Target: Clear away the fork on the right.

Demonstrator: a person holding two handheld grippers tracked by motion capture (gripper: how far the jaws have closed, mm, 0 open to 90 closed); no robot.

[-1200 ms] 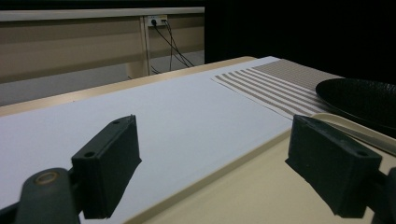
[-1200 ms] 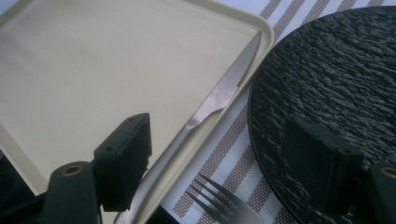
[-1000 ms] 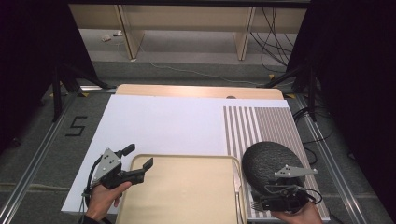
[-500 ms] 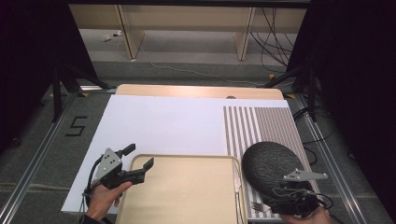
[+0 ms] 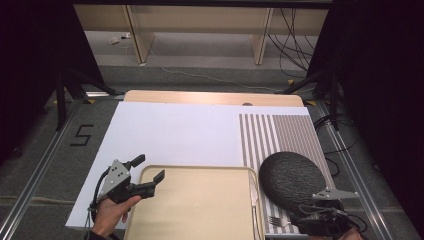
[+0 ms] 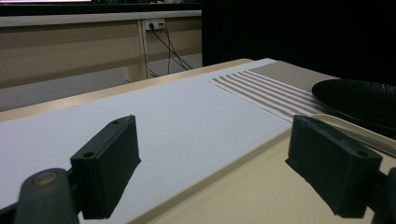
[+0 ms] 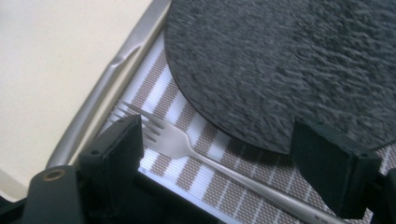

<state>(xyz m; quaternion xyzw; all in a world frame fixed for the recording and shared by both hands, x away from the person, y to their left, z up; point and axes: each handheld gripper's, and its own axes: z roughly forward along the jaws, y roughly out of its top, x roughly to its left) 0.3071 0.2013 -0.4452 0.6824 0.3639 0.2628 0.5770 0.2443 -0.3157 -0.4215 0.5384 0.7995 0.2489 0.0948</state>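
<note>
A beige tray (image 5: pixel 195 210) lies at the near middle of the table. My left gripper (image 5: pixel 148 169) hovers open over its far left corner, one jaw above the white sheet (image 6: pixel 154 116) and one above the tray (image 6: pixel 243 186). A dark round plate (image 5: pixel 292 180) rests on the striped placemat (image 5: pixel 277 135) to the right. A silver fork (image 7: pixel 187 142) lies on the mat just in front of the plate (image 7: pixel 289 65). My right gripper (image 7: pixel 224 158) is open right above the fork, its jaws standing either side of it. In the high view, that right gripper (image 5: pixel 306 218) sits at the near right edge.
A knife (image 5: pixel 254 192) lies along the tray's right rim, between the tray and the mat. The white sheet (image 5: pixel 175 135) covers most of the table. Beyond the table are a shelf frame (image 5: pixel 200 25), loose cables and dark curtains on both sides.
My right gripper has drawn back toward the near edge and a little right, off the plate and down over the fork. The left gripper has stayed put.
</note>
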